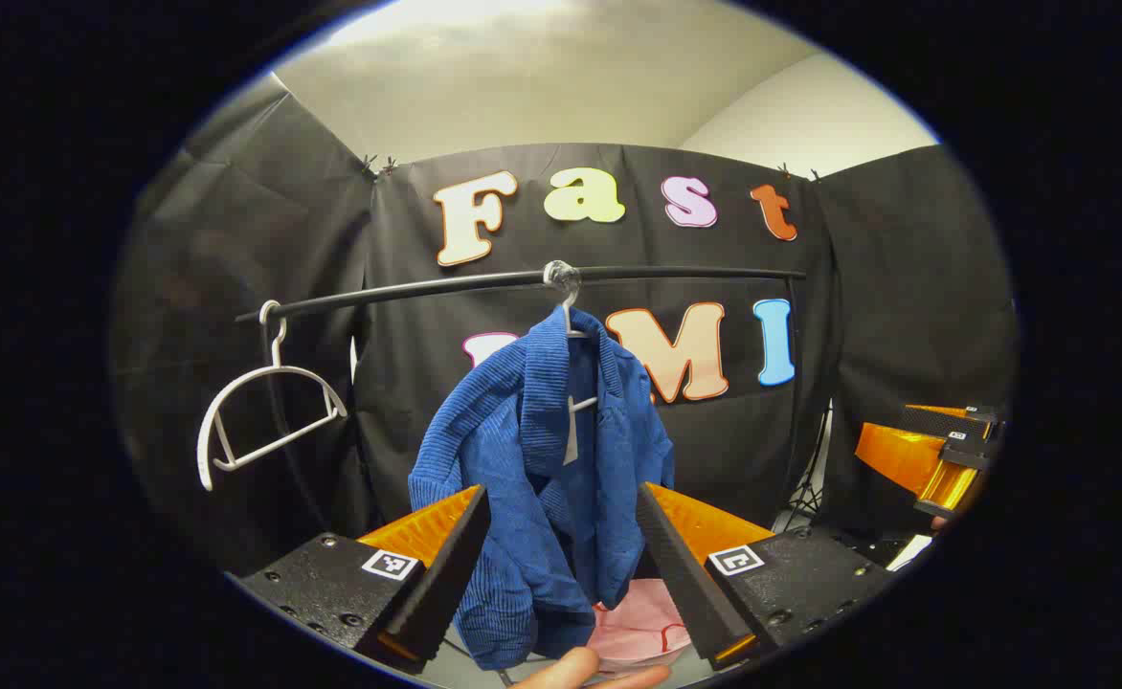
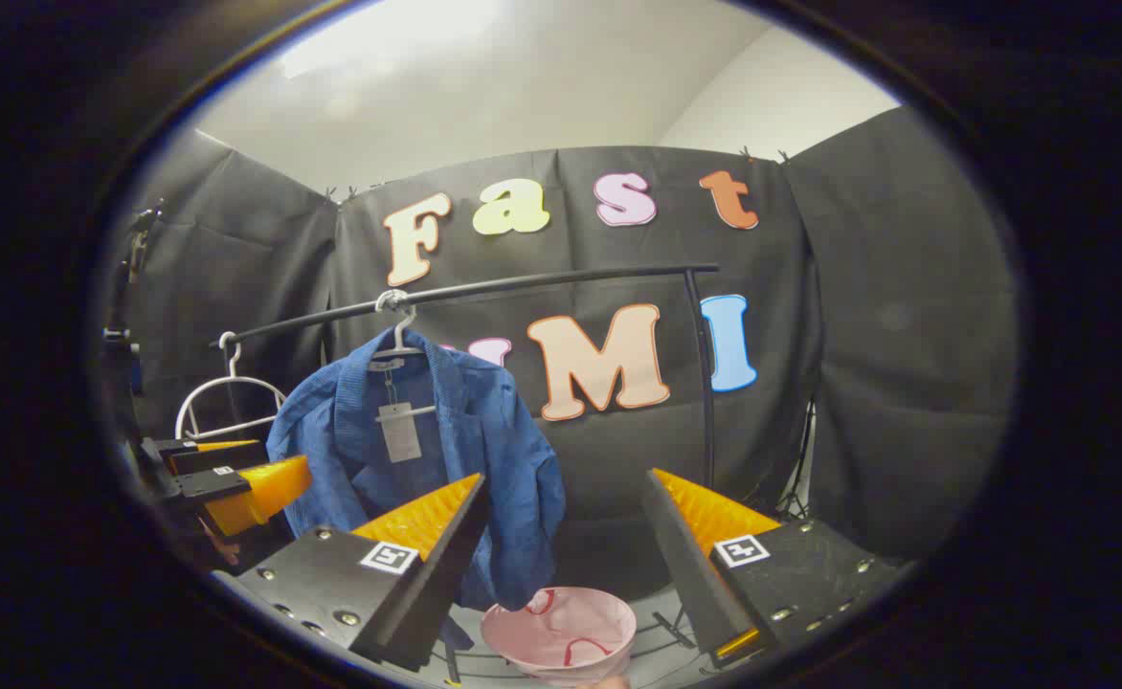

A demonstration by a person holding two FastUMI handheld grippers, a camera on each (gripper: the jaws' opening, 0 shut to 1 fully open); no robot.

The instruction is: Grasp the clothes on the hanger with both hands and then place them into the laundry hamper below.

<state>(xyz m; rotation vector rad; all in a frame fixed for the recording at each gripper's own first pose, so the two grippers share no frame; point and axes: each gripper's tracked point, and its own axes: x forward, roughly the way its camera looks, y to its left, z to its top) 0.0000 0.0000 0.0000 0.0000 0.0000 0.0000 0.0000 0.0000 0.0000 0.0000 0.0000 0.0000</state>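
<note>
left gripper view: left tool gapes level before blue jacket.

Nothing here can be read as words or numbers. A pale tag hangs inside the collar of the blue jacket, with a small label above it at the neck, but any print on them is too small to make out. Small black-and-white square code markers sit on the near gripper bodies, showing patterns, not letters.
</note>
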